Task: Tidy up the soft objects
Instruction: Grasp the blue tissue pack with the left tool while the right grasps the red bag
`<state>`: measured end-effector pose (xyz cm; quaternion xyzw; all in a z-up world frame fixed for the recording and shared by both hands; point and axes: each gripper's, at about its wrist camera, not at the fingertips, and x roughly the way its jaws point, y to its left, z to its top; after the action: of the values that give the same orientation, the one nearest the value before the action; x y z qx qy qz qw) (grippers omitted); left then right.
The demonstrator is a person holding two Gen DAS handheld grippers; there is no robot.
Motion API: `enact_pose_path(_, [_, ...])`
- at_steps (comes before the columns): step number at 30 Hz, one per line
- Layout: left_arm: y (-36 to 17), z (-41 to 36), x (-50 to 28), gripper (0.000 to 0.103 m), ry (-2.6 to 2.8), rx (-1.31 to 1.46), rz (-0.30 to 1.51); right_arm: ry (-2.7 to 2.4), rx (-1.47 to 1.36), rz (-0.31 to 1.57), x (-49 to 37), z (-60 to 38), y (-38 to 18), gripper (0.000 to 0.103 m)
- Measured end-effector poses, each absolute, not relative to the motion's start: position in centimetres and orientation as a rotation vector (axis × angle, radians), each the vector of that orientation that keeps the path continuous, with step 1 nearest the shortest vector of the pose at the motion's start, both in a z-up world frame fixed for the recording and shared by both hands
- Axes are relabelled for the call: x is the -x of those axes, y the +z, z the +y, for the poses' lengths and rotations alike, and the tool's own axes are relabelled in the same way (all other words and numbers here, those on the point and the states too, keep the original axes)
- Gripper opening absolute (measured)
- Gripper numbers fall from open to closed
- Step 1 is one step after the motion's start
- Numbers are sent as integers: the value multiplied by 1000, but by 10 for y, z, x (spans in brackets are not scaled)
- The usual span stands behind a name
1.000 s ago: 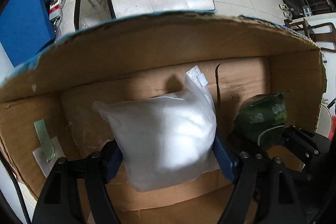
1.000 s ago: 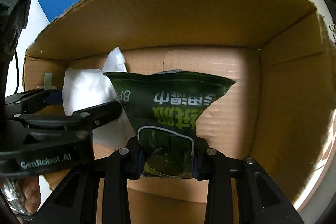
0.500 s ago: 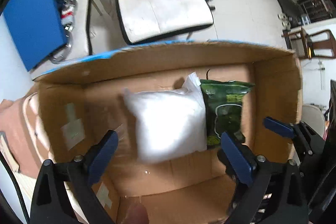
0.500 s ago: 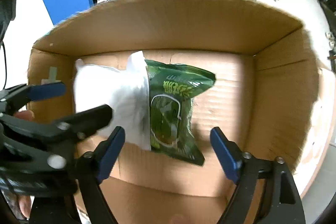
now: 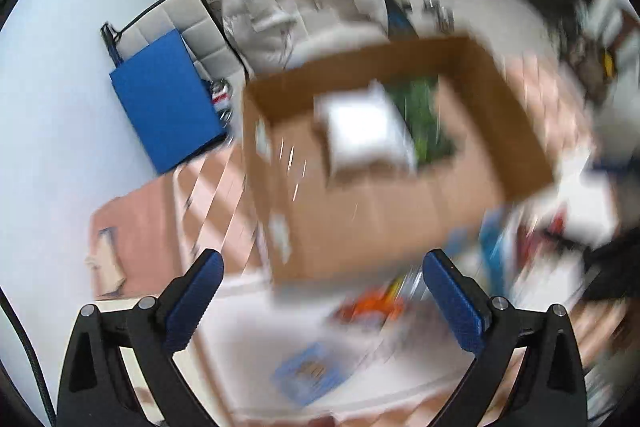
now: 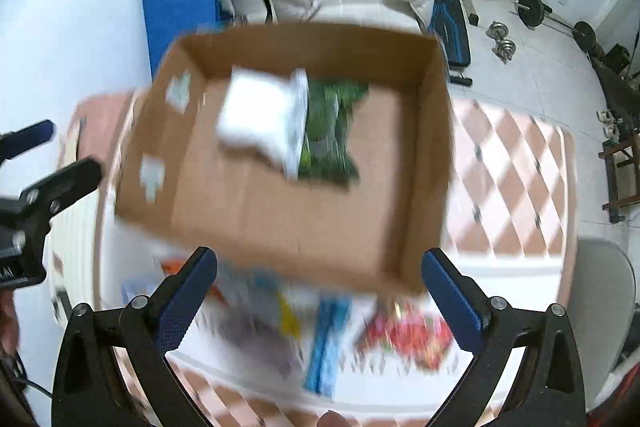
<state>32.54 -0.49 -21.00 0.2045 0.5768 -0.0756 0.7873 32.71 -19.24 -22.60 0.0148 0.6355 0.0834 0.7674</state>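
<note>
Box (image 6: 304,211) holds white bag (image 6: 260,119) touching green pack (image 6: 326,131). Both grippers, left (image 5: 320,299) and right (image 6: 318,301), spread wide, empty, above table. Remaining packets (image 6: 404,339) blurred beneath box edge; we judge them light, crinkly, slippery. We pinch at sealed edge.

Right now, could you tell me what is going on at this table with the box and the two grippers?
A person is sorting soft packets into a cardboard box. A white bag and a green packet lie side by side inside it. The left gripper and right gripper are both open and empty, above the near side of the box. More packets, blurred, lie on the table in front of the box.
</note>
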Motion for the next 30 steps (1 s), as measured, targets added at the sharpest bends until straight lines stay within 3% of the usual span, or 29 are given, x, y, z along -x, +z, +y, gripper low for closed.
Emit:
enact_pose_path(4, [-283,12,-273,102,-114,-631,1375,112,16,1428,-271,-206,-249,103])
enact_pose_path(9, [-346,38,-248,102,-93,-608,1532,65,-6,1522,-236,-225,-288,103])
enact_pose_path(16, [-381,39,-249,102,-110,-725,1542,5,64,1537,-252,-252,-339,103])
enact_pose_path(27, [-419,33,-242,102,-216,-824,1668,187,507,1662,-265,-229,-407,103])
enact_pose_path(30, [-427,28,-238,93,-239,-783,1694,223,517,1671,-269,-227,-419,103])
